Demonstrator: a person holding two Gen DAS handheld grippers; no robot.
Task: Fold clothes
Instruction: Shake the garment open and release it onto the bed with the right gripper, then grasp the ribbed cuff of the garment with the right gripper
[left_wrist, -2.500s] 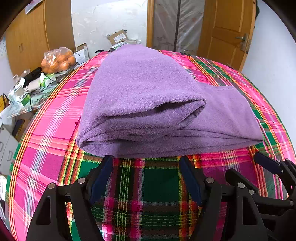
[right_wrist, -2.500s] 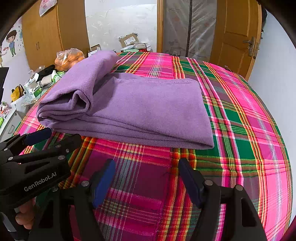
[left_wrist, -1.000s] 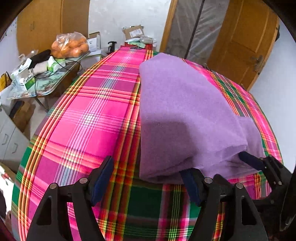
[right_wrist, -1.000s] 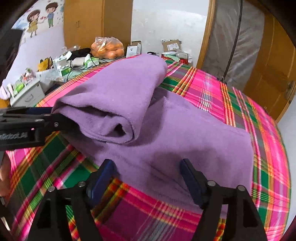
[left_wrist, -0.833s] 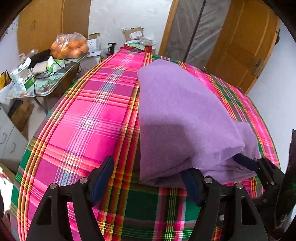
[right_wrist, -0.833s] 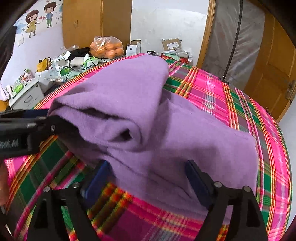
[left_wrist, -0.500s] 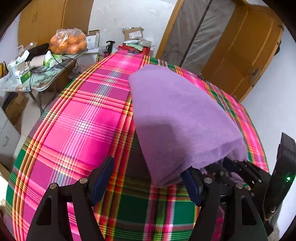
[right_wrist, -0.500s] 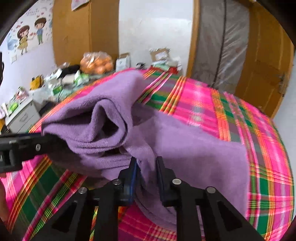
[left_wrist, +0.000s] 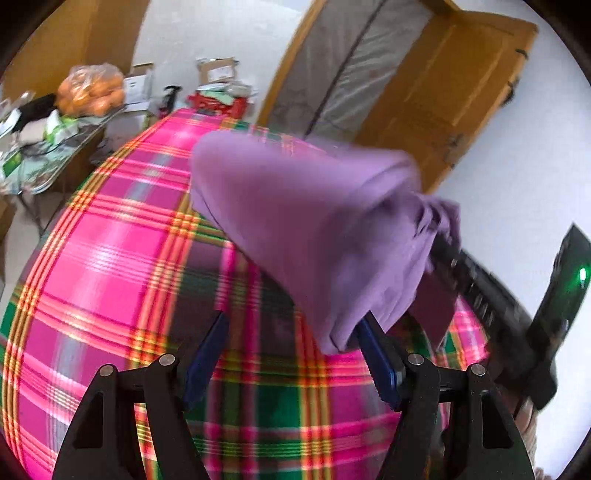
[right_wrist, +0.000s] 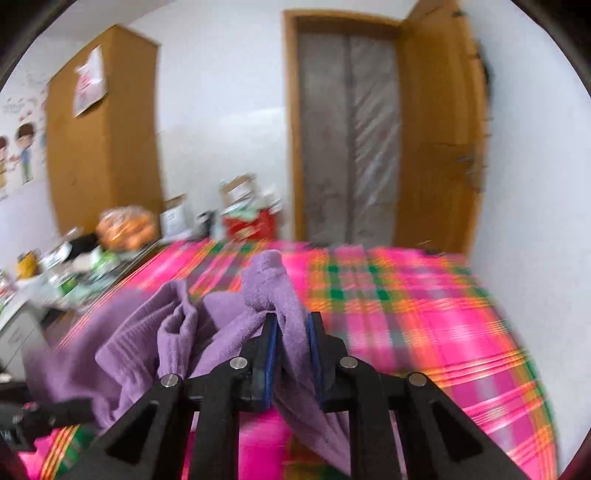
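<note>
While right gripper (right_wrist: 291, 332) closes, purple cloth (right_wrist: 288, 332) between pads.

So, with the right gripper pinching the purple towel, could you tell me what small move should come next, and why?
Probably carry the right gripper, its jaws closing on a fold of the purple towel, across the plaid cloth to open the bunched fabric; the left gripper is open and holds nothing.

Fuzzy matt purple fleece cloth (left_wrist: 314, 221), woven plaid bedcover (left_wrist: 110, 258), glossy wooden door (right_wrist: 436, 147)

White walls (right_wrist: 229, 92), wooden door (right_wrist: 439, 140), wardrobe (right_wrist: 103, 147), cluttered side table (left_wrist: 40, 162).
</note>
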